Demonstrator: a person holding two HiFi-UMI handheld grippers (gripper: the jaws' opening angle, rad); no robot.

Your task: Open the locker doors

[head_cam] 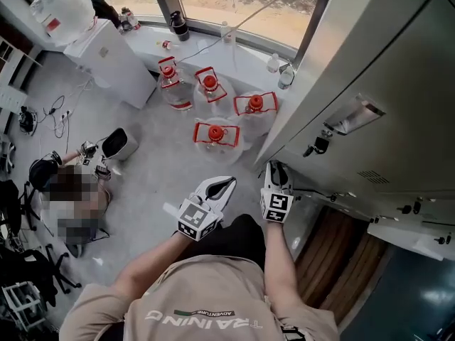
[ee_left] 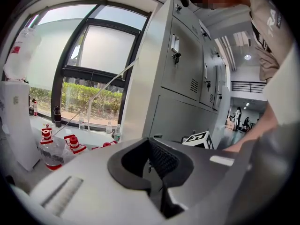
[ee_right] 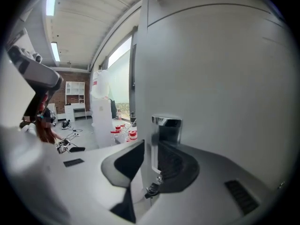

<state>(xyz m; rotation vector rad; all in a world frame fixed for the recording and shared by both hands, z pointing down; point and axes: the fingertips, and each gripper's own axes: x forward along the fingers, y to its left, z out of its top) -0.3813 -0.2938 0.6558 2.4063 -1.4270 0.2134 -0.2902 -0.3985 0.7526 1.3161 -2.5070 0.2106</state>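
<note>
A bank of grey lockers (head_cam: 370, 69) fills the right side of the head view, and its doors carry chrome handles (head_cam: 353, 116). My right gripper (head_cam: 276, 170) is pressed up to a low door. In the right gripper view its jaws (ee_right: 152, 146) are shut on that door's upright chrome handle (ee_right: 166, 125). My left gripper (head_cam: 226, 183) hangs free beside it over the floor, away from the lockers. Its jaws (ee_left: 150, 142) meet at the tips with nothing between them. The locker fronts (ee_left: 183, 64) rise ahead of it.
Several big water jugs with red caps (head_cam: 215, 135) stand on the floor by the window. A white cabinet (head_cam: 110, 59) is to their left. A person sits on the floor at the left (head_cam: 71, 190) beside a small white device (head_cam: 117, 144). Cables lie further left.
</note>
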